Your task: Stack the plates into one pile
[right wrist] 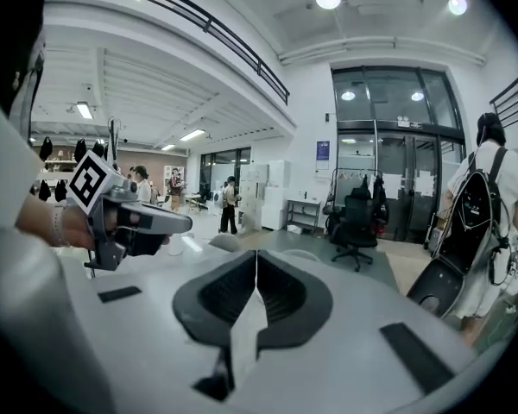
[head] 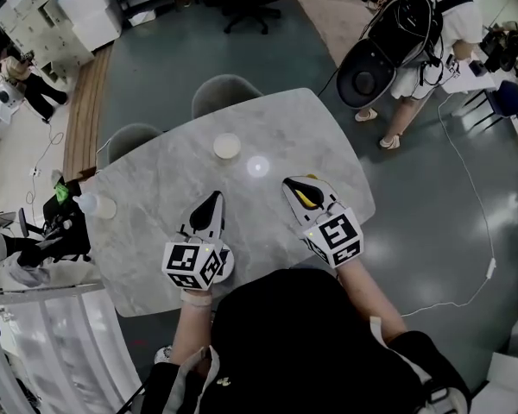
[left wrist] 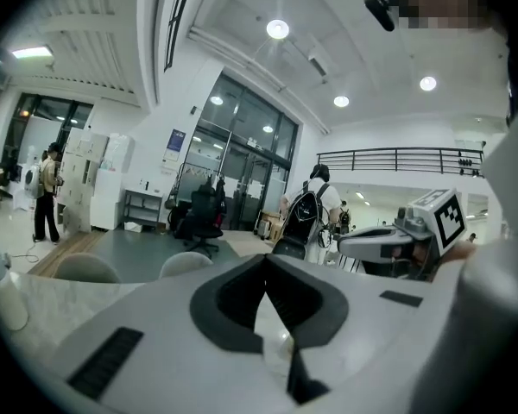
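Observation:
A round cream plate (head: 227, 146) sits on the grey marble table (head: 155, 188) toward its far side; from above I cannot tell whether it is one plate or a pile. Both grippers hang above the near half of the table, apart from the plate. My left gripper (head: 214, 197) (left wrist: 266, 262) is shut, its tips meeting with nothing between them. The right gripper (head: 294, 183) (right wrist: 255, 255) is shut and empty too. Each gripper view looks level across the room and shows the other gripper beside it, not the plate.
A small white object (head: 95, 205) lies at the table's left edge. Two grey chairs (head: 225, 94) (head: 128, 140) stand at the far side. A person with a black backpack (head: 414, 24) stands beyond the table's right end, with a white cable (head: 475, 197) on the floor.

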`<action>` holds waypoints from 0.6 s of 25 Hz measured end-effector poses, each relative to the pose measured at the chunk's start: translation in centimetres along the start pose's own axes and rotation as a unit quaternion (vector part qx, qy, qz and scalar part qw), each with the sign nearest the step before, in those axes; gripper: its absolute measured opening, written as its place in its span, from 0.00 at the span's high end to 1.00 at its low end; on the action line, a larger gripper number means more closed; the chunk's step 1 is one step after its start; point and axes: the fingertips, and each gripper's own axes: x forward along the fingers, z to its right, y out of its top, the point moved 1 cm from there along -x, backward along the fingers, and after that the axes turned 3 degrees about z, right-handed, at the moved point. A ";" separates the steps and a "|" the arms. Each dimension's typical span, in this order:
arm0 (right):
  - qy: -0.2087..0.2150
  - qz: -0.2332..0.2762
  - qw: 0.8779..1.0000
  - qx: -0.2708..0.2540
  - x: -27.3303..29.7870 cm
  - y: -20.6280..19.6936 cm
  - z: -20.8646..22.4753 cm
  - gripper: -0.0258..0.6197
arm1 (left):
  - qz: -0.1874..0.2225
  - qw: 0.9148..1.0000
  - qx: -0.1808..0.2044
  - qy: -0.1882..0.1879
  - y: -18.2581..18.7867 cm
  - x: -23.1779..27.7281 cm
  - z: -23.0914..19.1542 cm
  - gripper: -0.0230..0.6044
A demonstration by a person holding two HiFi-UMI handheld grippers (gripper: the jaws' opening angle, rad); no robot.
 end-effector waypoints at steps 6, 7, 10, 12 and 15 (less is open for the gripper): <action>-0.012 0.025 1.000 -0.008 -1.3 1.3 1.3 0.93 | 0.017 0.999 0.026 -0.020 2.0 0.6 1.4 0.95; -0.013 0.028 0.999 -0.011 -1.5 1.5 1.3 0.93 | 0.019 0.999 0.026 -0.023 2.2 0.6 1.5 0.95; -0.015 0.038 0.999 -0.014 -1.8 1.8 1.1 0.93 | 0.020 0.999 0.034 -0.030 2.6 0.4 1.9 0.95; -0.014 0.041 0.999 -0.014 -1.8 1.8 1.0 0.93 | 0.020 0.998 0.043 -0.034 2.6 0.4 2.1 0.95; -0.014 0.042 0.999 -0.012 -1.7 1.6 1.0 0.93 | 0.019 0.998 0.048 -0.038 2.6 0.4 2.3 0.95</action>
